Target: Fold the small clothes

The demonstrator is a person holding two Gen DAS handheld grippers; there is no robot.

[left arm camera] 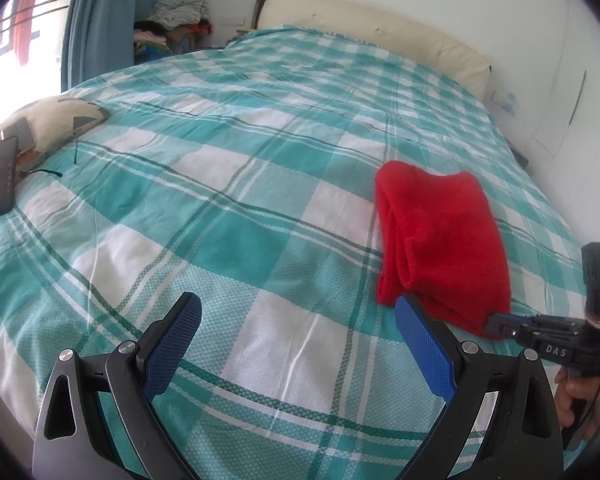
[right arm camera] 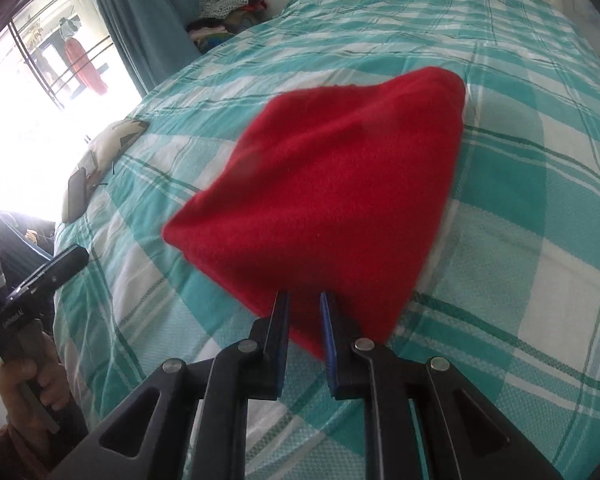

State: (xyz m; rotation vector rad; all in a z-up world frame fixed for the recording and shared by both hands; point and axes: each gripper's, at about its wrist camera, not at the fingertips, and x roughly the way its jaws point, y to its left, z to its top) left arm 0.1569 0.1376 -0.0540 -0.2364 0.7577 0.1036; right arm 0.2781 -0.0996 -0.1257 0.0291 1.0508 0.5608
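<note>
Red garment (left arm camera: 440, 240) lay folded on our teal-and-white checked bedspread (left arm camera: 220, 200), long axis running from us toward the cream headboard (left arm camera: 380, 36) | blue curtain (left arm camera: 100, 20) by the window | right gripper (right arm camera: 304, 300) clamped its near edge | left gripper (left arm camera: 298, 310) spread wide, holding nothing.

Teal-check bed (left arm camera: 228, 168) w/ white walls (left arm camera: 540, 40), bright window (right arm camera: 28, 92) by teal curtain (left arm camera: 100, 20).

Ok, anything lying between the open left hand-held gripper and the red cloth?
Nothing visible. Only bare checked bedspread lies between the left hand-held gripper and the red cloth. The right hand-held gripper already pinches the cloth's near corner. The pillow and the phone sit far left.
</note>
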